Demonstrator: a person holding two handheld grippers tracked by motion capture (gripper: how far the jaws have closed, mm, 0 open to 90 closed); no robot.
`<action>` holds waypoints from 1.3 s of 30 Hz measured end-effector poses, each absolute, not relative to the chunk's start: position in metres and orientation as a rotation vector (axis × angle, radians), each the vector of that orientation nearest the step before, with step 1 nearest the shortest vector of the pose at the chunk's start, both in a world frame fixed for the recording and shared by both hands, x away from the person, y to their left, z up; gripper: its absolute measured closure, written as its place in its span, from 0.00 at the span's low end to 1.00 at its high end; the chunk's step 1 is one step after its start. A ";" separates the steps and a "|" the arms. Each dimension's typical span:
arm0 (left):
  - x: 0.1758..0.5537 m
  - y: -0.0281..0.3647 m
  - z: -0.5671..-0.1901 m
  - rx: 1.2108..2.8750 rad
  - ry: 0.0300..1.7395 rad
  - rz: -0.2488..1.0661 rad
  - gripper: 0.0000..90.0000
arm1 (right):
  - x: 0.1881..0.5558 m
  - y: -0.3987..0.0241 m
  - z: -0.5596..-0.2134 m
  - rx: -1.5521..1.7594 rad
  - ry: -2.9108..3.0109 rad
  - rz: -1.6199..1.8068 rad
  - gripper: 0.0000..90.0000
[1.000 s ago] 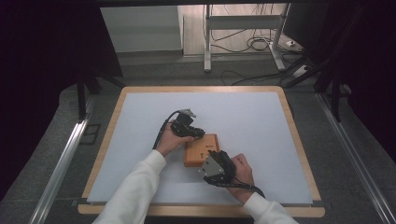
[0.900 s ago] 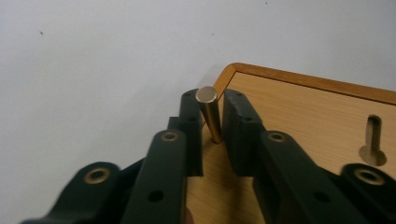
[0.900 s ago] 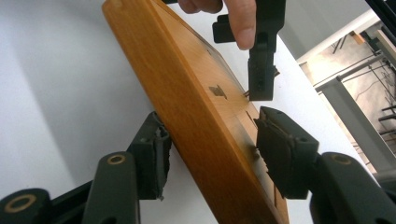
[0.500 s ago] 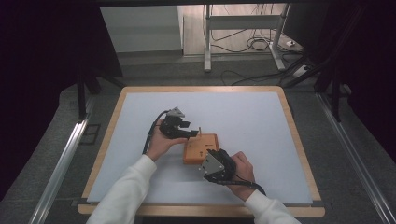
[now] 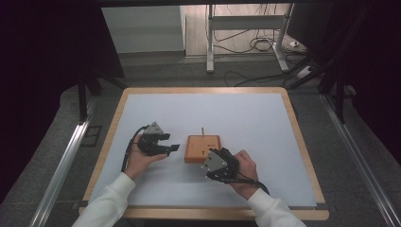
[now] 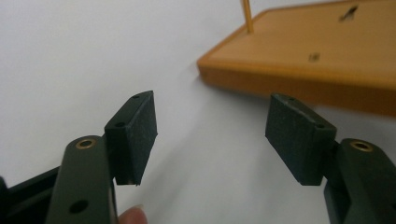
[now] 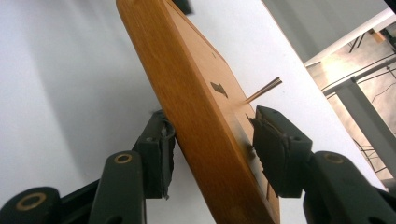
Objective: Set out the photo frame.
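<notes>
The wooden block [image 5: 203, 147] sits on the white table [image 5: 246, 113], near the middle and slightly toward the person. A thin peg [image 5: 202, 130] stands up from its far edge.

The right gripper [image 5: 215, 161] is at the block's near right corner. In the right gripper view its jaws straddle the block's edge, one pad under the slab and one over the top face. The lower pad looks to be touching; the upper pad [image 7: 275, 144] is just beside the surface. Whether it is fully clamped cannot be told.

The left gripper [image 5: 163, 144] is just left of the block with its jaws apart and holding nothing. In the left gripper view its pads [image 6: 135, 126] frame bare table, with the block's side [image 6: 299, 84] ahead of them.

The likely step is for the right gripper to pin or lift the block while the left gripper moves in. To do it well:
- Seat the right pads flat on both faces of the block before loading it. A corner grip on a slab tends to pivot.
- Keep the right gripper's upper jaw off the peg, which looks thin and easy to bend.
- Bring the left gripper in low and level with the block's side, and close it only once the pads are square to the edge.
- The main risk is the block skating on the smooth table if it is pushed before it is gripped.
</notes>
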State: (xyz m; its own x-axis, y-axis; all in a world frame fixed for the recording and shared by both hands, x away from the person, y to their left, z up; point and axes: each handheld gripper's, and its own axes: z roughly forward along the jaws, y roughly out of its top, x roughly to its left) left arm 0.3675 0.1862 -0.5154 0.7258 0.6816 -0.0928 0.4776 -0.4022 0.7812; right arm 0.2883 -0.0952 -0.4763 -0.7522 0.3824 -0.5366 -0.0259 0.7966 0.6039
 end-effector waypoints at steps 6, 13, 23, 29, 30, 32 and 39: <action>0.351 0.199 -0.523 2.118 0.882 0.331 0.36 | 0.292 -0.094 -0.472 0.252 2.316 0.782 0.57; 0.346 0.200 -0.526 2.140 0.875 0.343 0.35 | 0.297 -0.094 -0.463 0.257 2.320 0.771 0.60; 0.345 0.202 -0.528 2.120 0.908 0.387 0.33 | 0.310 -0.092 -0.447 0.246 2.345 0.736 0.66; 0.345 0.209 -0.526 2.064 0.942 0.420 0.34 | 0.317 -0.089 -0.440 0.228 2.346 0.702 0.70; 0.345 0.209 -0.526 2.063 0.946 0.420 0.34 | 0.318 -0.088 -0.439 0.223 2.342 0.696 0.71; 0.345 0.210 -0.528 2.056 0.956 0.418 0.34 | 0.320 -0.088 -0.437 0.229 2.343 0.691 0.72; 0.345 0.209 -0.529 2.062 0.956 0.418 0.34 | 0.326 -0.083 -0.432 0.194 2.362 0.663 0.74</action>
State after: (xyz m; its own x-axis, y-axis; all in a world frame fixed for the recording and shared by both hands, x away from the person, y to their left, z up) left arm 0.3453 0.2092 -0.5290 0.6589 0.7514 -0.0353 0.4841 -0.3877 0.7844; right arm 0.3262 -0.0831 -0.4322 -0.7660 0.3038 -0.5665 -0.0351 0.8601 0.5089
